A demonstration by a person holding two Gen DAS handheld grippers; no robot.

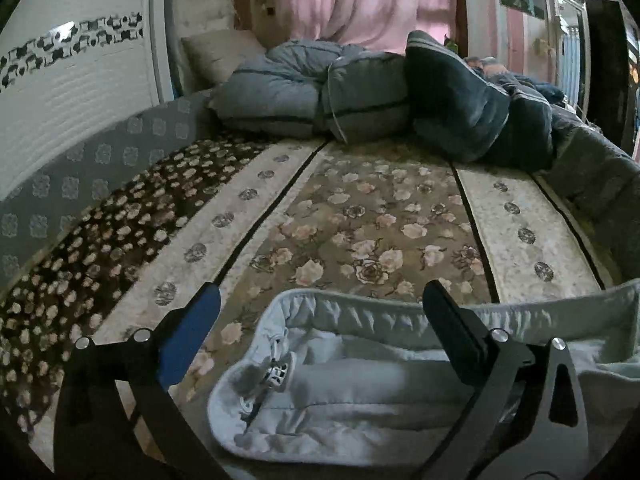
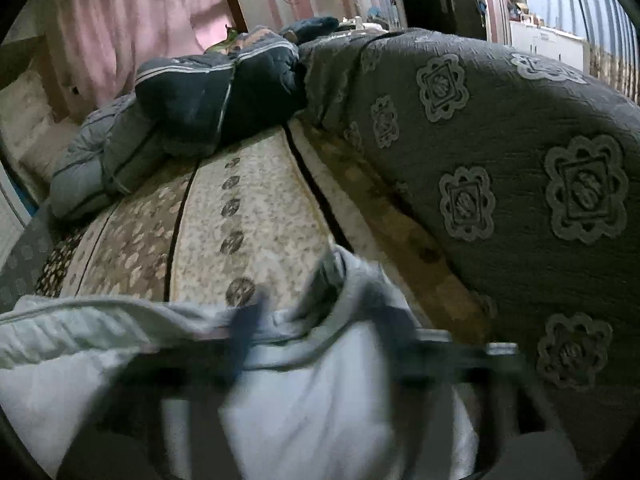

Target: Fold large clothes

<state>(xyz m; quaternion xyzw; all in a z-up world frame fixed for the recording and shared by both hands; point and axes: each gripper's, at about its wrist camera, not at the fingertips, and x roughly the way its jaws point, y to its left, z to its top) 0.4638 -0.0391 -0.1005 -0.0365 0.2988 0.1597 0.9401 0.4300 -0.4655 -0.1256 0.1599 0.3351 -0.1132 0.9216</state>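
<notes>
Both tools hang released, jaws wide: the left tool (image 1: 320, 320) and right tool (image 2: 316, 320) over the pale garment (image 1: 352, 380) lying at the bed's (image 1: 360, 216) near edge.

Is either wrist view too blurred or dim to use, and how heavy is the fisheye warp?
Left wrist: dim but sharp, left tongs crisp over the pale garment; bed edges bow. Right wrist: right tongs and garment smeared by motion, grey quilt clearer, dark vignette corners.
</notes>
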